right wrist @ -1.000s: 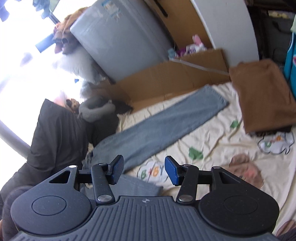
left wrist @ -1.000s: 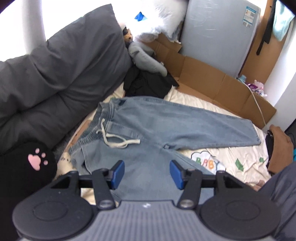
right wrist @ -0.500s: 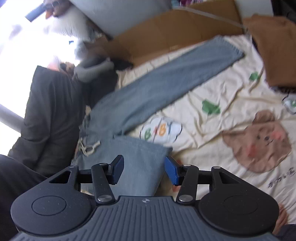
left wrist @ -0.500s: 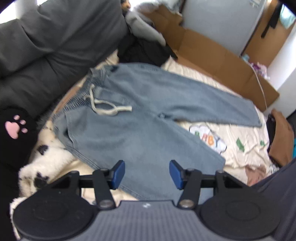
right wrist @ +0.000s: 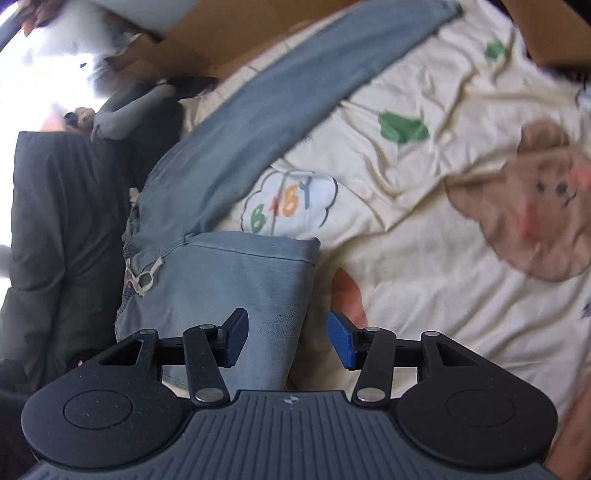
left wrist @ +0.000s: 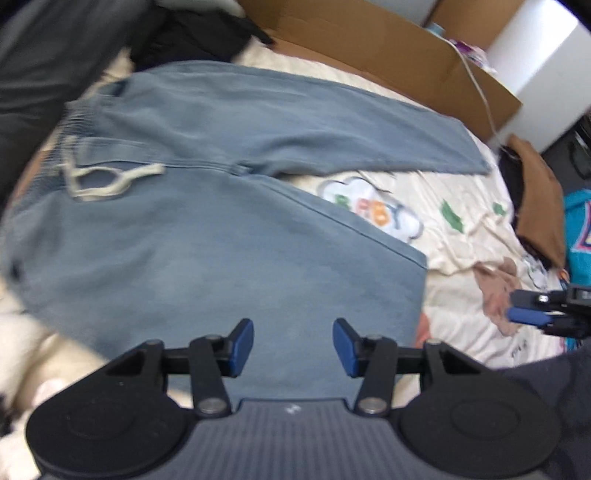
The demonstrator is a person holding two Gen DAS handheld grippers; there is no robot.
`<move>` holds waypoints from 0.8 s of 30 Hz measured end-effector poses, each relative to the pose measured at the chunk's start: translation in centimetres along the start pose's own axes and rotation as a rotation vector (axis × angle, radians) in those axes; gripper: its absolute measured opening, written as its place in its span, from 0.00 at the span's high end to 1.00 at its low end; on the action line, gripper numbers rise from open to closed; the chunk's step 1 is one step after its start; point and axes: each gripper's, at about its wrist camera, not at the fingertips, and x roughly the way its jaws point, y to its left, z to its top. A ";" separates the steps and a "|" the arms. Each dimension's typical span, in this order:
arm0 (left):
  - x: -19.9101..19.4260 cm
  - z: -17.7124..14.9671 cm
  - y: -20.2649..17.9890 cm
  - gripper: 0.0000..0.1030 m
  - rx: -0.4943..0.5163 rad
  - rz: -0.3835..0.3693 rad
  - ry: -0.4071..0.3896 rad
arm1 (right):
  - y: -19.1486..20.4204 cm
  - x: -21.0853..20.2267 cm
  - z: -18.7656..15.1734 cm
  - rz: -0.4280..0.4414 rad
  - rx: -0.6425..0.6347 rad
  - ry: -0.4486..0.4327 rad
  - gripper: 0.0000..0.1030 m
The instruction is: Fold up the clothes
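Light blue jeans (left wrist: 221,258) with a white drawstring (left wrist: 99,181) lie flat on the bed, waist to the left. The far leg (left wrist: 332,129) stretches out to the right; the near leg ends short in a straight edge (left wrist: 421,266). My left gripper (left wrist: 293,339) hovers low over the near leg, its jaws closing, with cloth below them but nothing pinched. My right gripper (right wrist: 286,332) stands open over the right edge of that same leg (right wrist: 251,280), pads apart from the cloth. It also shows at the right of the left wrist view, the right gripper (left wrist: 521,306).
The jeans rest on a cream sheet (right wrist: 406,240) with a bear print (right wrist: 535,206). A folded brown garment (left wrist: 539,199) lies at the right, cardboard (left wrist: 369,48) lines the far side, and dark grey bedding (right wrist: 55,221) and black clothes (left wrist: 195,33) sit at the left.
Both grippers have come down toward the bed and tilted more steeply, so the jeans fill more of each view. The left jaws stand a little narrower.
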 end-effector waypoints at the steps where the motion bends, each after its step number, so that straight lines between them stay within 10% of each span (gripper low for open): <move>1: 0.9 0.0 -0.4 0.51 0.016 -0.018 0.009 | -0.1 0.7 -0.1 0.006 0.004 0.011 0.47; 24: 12.4 -2.3 -4.8 0.26 0.206 -0.403 0.131 | -4.6 10.2 -2.6 0.145 0.191 0.106 0.46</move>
